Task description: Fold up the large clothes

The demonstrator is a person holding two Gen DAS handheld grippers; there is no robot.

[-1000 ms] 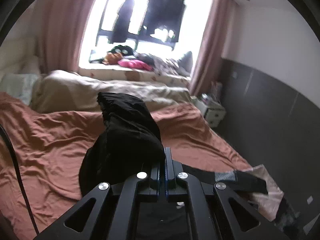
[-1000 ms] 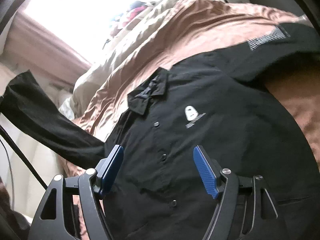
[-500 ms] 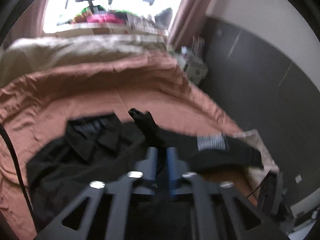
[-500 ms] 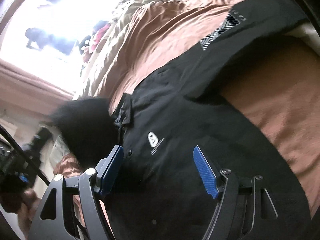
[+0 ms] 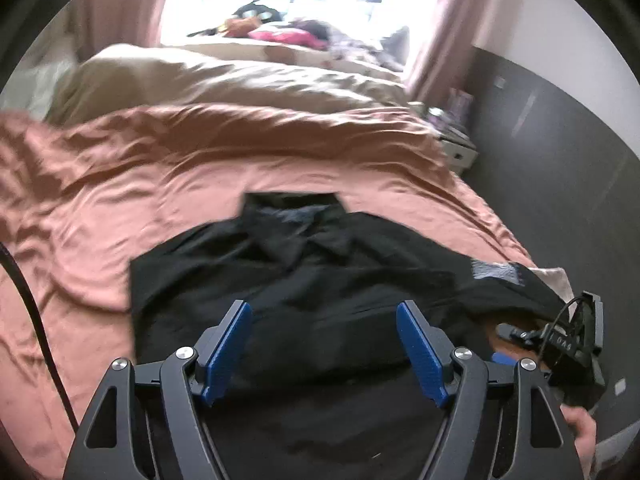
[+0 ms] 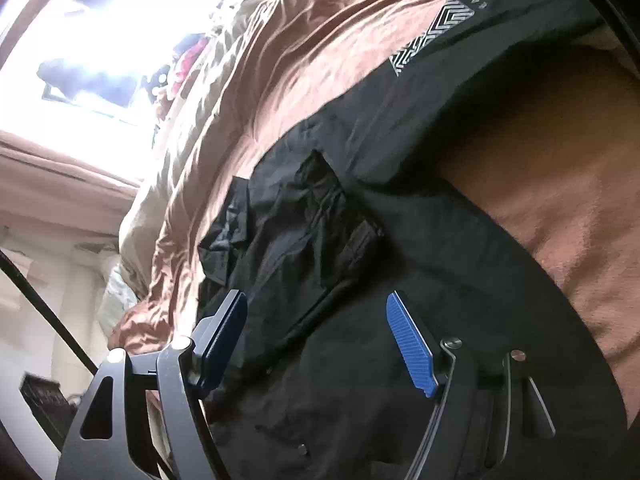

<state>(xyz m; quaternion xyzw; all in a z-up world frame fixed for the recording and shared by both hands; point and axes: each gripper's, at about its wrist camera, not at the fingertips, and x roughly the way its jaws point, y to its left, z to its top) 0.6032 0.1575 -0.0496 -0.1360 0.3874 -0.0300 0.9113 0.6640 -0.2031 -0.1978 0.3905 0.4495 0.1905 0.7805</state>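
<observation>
A black button-up shirt [image 5: 320, 280] lies spread on the rust-coloured bed sheet [image 5: 120, 200], collar [image 5: 292, 216] pointing away from me. One sleeve [image 6: 296, 216] lies folded across the shirt's body. The other sleeve, with a white patterned patch [image 6: 432, 36], stretches out to the side. My left gripper [image 5: 324, 328] hovers just over the shirt's body. Its jaws are opening and nothing is between the blue pads [image 5: 228, 340]. My right gripper [image 6: 316, 328] stands open over the shirt's lower part, holding nothing. It also shows at the bed's right edge [image 5: 560, 344].
A beige duvet [image 5: 220, 80] lies bunched at the far end of the bed. Clothes are piled on the sill [image 5: 280, 32] under the bright window. A small white cabinet [image 5: 456, 148] and a dark wall panel [image 5: 560, 180] flank the right side. A black cable [image 5: 32, 308] hangs at left.
My left gripper was shut on the raised black sleeve. It came down, let the sleeve go across the shirt, and its jaws stand apart. The right gripper rolled and shifted over the shirt, still open.
</observation>
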